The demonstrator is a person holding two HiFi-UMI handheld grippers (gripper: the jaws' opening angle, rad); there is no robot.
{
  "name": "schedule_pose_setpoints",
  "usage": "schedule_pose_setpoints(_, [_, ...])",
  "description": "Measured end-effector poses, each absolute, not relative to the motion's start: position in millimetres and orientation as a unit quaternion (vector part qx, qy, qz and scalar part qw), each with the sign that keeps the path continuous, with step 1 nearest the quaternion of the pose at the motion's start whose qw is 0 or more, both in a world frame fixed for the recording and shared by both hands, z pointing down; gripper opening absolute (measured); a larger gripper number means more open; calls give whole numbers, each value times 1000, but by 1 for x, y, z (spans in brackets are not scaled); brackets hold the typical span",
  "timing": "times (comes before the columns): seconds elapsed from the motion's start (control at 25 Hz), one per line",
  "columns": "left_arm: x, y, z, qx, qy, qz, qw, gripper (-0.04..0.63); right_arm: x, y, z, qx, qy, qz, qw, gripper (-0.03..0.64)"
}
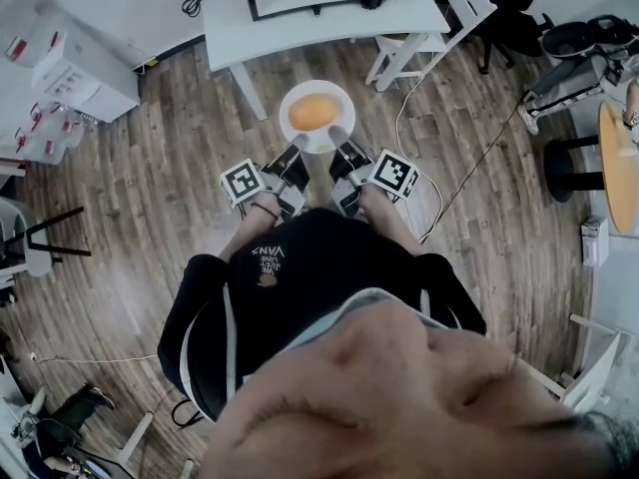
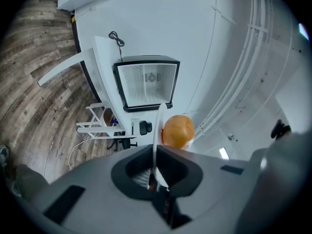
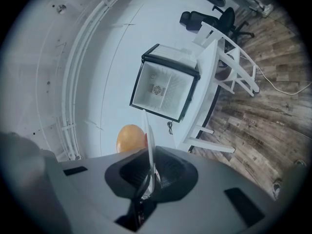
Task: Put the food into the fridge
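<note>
You held the round white plate (image 1: 296, 96) of orange food (image 1: 313, 111) clamped by your left hand-held gripper (image 1: 299, 145) and right hand-held gripper (image 1: 339, 136); next it likely needed carrying level into the open black-framed fridge (image 2: 146, 84).

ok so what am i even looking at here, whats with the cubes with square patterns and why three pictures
There is no robot here: a person holds a two-jaw gripper in each hand. The head view comes from a camera on their head, looking steeply down past their body at the wooden floor. The left gripper and right gripper each carry a marker cube, which is part of the tool. The other two pictures come from cameras riding on each gripper, looking along its jaws. Both grippers are shut on opposite sides of the rim of one white plate, held above the floor. On it sits a round orange piece of food; I cannot tell whether it is fruit or a bun. Ahead, on a white table, a small fridge stands open.
</note>
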State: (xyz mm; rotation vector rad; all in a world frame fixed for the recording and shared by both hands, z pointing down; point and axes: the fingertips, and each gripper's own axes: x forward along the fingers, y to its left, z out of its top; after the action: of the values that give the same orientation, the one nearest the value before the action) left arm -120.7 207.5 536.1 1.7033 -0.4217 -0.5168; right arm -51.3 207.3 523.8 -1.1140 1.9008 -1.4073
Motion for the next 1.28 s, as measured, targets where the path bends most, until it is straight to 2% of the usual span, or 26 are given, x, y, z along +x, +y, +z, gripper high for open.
schedule_pose_setpoints(0.48, [-110, 176, 539, 732, -183, -228, 615, 29, -42, 175, 525, -408, 703, -523, 256, 27])
schedule_pose_setpoints(0.64, [-107, 164, 537, 732, -188, -232, 612, 29, -33, 164, 530, -424, 701, -524, 234, 27])
schedule_pose_setpoints(0.8, [-107, 164, 540, 735, -189, -239, 606, 31, -38, 162, 526, -398, 713, -519, 254, 26])
schedule_pose_setpoints(1.28, [-60, 94, 537, 728, -213, -243, 604, 31, 9, 89, 524, -380, 716, -533, 245, 26])
